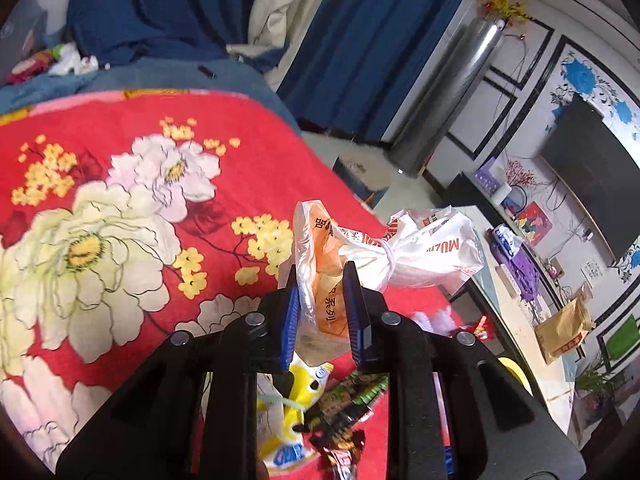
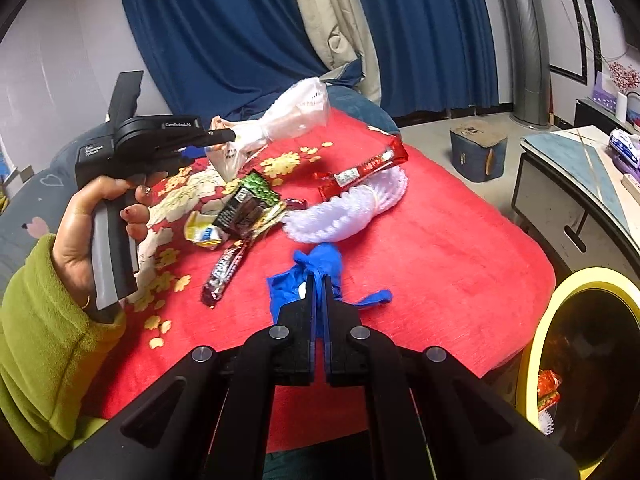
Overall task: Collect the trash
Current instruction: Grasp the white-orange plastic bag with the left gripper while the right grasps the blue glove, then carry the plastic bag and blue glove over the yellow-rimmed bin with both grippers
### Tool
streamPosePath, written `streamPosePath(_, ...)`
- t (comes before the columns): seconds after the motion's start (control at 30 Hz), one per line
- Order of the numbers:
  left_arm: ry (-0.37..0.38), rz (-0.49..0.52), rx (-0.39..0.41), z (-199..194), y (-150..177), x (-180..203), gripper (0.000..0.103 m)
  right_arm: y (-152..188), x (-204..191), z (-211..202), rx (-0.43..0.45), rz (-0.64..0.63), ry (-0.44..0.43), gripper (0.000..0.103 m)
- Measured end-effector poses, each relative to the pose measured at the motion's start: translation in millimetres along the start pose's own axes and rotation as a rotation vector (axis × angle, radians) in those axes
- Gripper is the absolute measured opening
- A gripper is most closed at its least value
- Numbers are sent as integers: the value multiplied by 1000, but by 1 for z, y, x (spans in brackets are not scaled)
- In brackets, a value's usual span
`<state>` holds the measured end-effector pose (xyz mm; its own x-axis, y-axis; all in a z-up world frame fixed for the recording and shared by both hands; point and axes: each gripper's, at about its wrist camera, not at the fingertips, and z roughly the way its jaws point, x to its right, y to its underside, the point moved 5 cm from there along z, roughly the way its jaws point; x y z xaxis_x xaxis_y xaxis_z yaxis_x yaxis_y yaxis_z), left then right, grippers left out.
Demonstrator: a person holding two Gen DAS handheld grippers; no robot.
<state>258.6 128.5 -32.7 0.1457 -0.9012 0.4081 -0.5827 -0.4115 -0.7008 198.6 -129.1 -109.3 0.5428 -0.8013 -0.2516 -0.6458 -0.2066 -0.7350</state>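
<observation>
Left wrist view: left tongs (image 1: 325, 300) pinch knotted plastic bag (image 1: 384, 252); light, crinkly, slippery; hold near knot.
Right tongs (image 2: 319, 292): clamped on limp blue glove (image 2: 308, 276).

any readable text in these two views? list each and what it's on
"GenRobot.AI": top of the left gripper body.
"MUZI", partial and upside down: knotted white plastic bag.
Chinese characters, orange, not reliably legible: same bag.
Snack wrappers, brown paper bag: print too blurred.
</observation>
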Motion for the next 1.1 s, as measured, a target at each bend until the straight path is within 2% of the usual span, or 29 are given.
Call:
streamPosePath(0.33, 57, 72, 58, -34, 9, 37, 15, -6, -1, -31, 37, -8, -15, 3)
streamPosePath(1.1, 119, 224, 69, -45, 38, 106, 15, -28, 46, -91, 189, 32, 112, 3)
